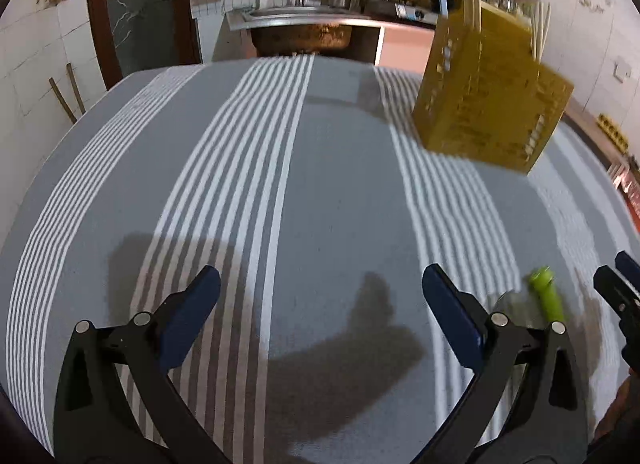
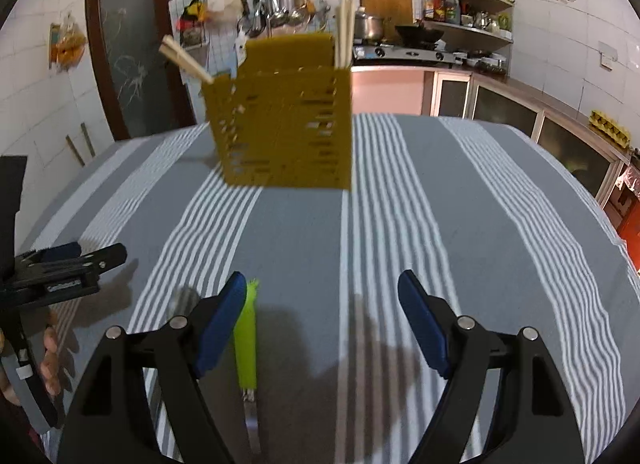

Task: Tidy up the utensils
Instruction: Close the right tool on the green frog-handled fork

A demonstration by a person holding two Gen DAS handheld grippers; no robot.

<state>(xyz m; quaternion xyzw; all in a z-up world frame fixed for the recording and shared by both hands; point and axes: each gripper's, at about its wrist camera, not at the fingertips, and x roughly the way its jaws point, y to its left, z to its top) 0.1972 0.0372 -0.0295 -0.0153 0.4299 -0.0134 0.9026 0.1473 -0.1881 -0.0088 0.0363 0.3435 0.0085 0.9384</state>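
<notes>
A yellow perforated utensil holder (image 1: 492, 92) stands on the striped tablecloth at the far right in the left wrist view, and at centre far (image 2: 284, 120) in the right wrist view. Pale chopsticks (image 2: 344, 32) stick out of it. A utensil with a green handle (image 2: 246, 340) lies on the cloth beside my right gripper's left finger; it also shows in the left wrist view (image 1: 546, 294). A metal spoon (image 2: 186, 300) lies just left of it. My left gripper (image 1: 320, 300) is open and empty. My right gripper (image 2: 322, 300) is open and empty above the cloth.
The grey and white striped tablecloth (image 2: 460, 224) covers the table. Behind it are a sink (image 1: 296, 20), a stove counter (image 2: 404, 52) with pots, and a brown door (image 2: 132, 52). The left gripper's body (image 2: 64, 268) shows at the right wrist view's left edge.
</notes>
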